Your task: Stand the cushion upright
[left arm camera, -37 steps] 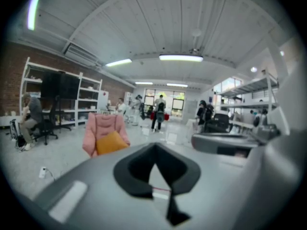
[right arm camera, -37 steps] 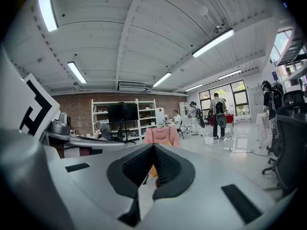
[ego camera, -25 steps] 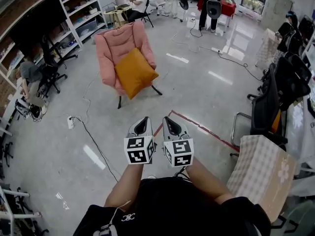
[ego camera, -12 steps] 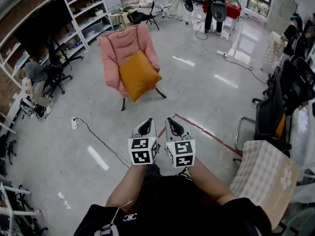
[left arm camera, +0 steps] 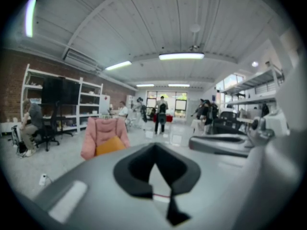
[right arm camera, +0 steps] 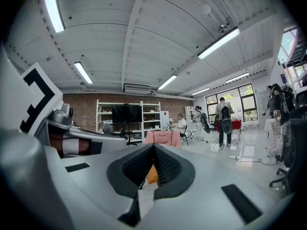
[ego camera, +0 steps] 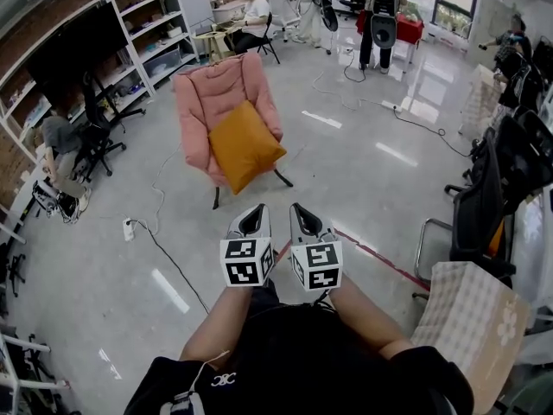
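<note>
An orange cushion [ego camera: 244, 145] lies tilted against the seat of a pink armchair [ego camera: 216, 89], one corner hanging over the seat's front edge. It also shows in the left gripper view [left arm camera: 110, 145], and as a sliver behind the jaws in the right gripper view [right arm camera: 152, 175]. My left gripper [ego camera: 253, 211] and right gripper [ego camera: 299, 208] are held side by side in front of me, a good stretch of floor short of the chair. Both are shut and hold nothing. The left gripper [left arm camera: 154, 146] and the right gripper [right arm camera: 153, 146] point at the armchair [right arm camera: 163, 137].
A red tape line [ego camera: 371, 251] crosses the floor to my right. A power strip with its cable [ego camera: 128, 227] lies at the left. White shelves [ego camera: 130, 33] line the left wall, black office chairs [ego camera: 484, 188] the right. A checked cloth [ego camera: 462, 309] covers something near my right. People stand at the back [ego camera: 380, 7].
Both grippers, still side by side and shut, have come nearer the armchair. The chair and cushion sit lower and closer in the head view.
</note>
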